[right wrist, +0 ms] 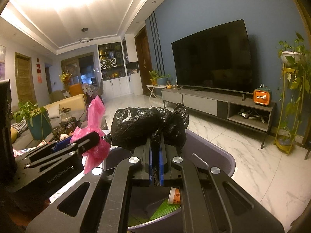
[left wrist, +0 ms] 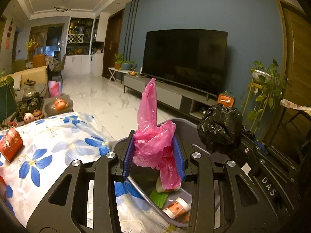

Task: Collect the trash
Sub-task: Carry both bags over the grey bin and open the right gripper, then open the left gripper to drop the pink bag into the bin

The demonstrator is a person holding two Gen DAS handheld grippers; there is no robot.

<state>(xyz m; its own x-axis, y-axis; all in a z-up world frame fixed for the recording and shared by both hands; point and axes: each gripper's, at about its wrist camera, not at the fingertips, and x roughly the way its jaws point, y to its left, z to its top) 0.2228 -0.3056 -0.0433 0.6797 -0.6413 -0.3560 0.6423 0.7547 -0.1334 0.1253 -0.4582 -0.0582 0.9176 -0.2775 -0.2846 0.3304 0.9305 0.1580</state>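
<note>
Pink bag (left wrist: 153,145) is pinched in the left gripper (left wrist: 154,155) and the black bag (right wrist: 147,128) is clamped tight in the right gripper (right wrist: 155,163), both hanging right over the bin (right wrist: 219,155). Honestly that flimsy plastic could cling to the pads on release, or drape over the rim and slide out onto the floor.
</note>
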